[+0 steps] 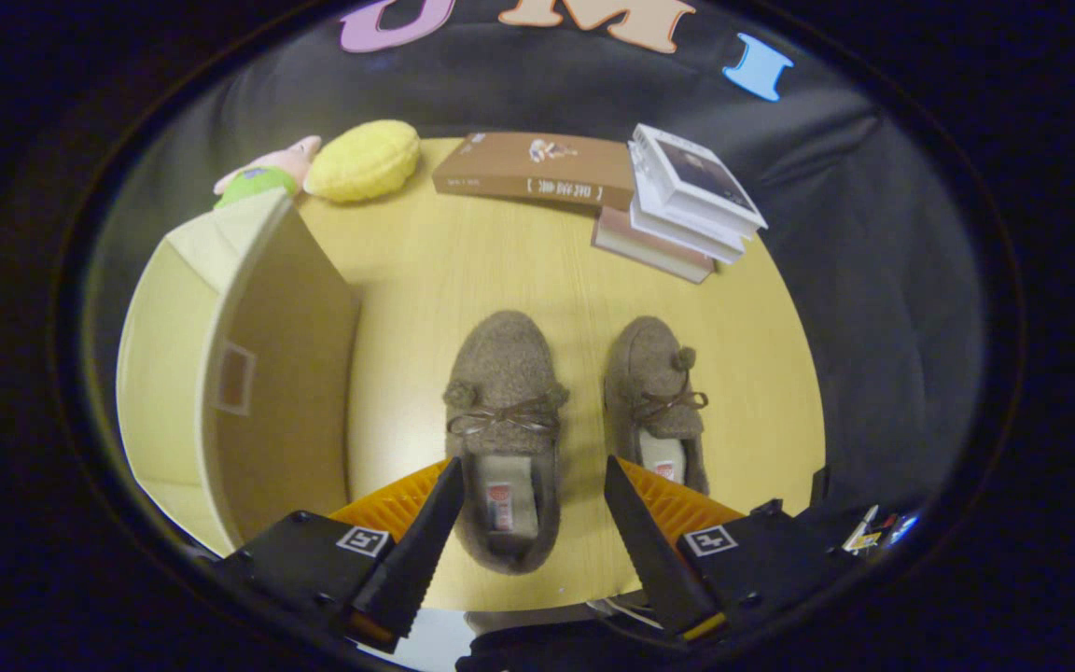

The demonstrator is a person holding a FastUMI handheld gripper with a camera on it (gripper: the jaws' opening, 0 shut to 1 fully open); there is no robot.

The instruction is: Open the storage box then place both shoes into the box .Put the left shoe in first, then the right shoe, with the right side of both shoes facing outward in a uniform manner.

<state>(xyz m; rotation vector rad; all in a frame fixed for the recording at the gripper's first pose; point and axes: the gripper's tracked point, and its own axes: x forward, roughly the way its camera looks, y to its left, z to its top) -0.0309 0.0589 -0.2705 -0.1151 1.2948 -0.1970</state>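
Note:
Two brown fuzzy slippers with bow laces lie on the wooden table (pixel 463 271), toes pointing away from me. The left shoe (pixel 505 411) has its heel end between my fingers; the right shoe (pixel 654 397) lies just beyond my right finger (pixel 635 523). My gripper (pixel 534 481) is open above the left shoe's heel, and neither finger touches it. To the left stands the pale yellow storage box (pixel 174 373) with its lid (pixel 281 364) swung open and upright, brown inner face turned toward the shoes.
At the back of the table lie a brown book (pixel 537 168) and a stack of books (pixel 682 201). A yellow plush (pixel 362 161) and a pink-and-green toy (pixel 262 175) sit behind the box. The table's right edge is close to the right shoe.

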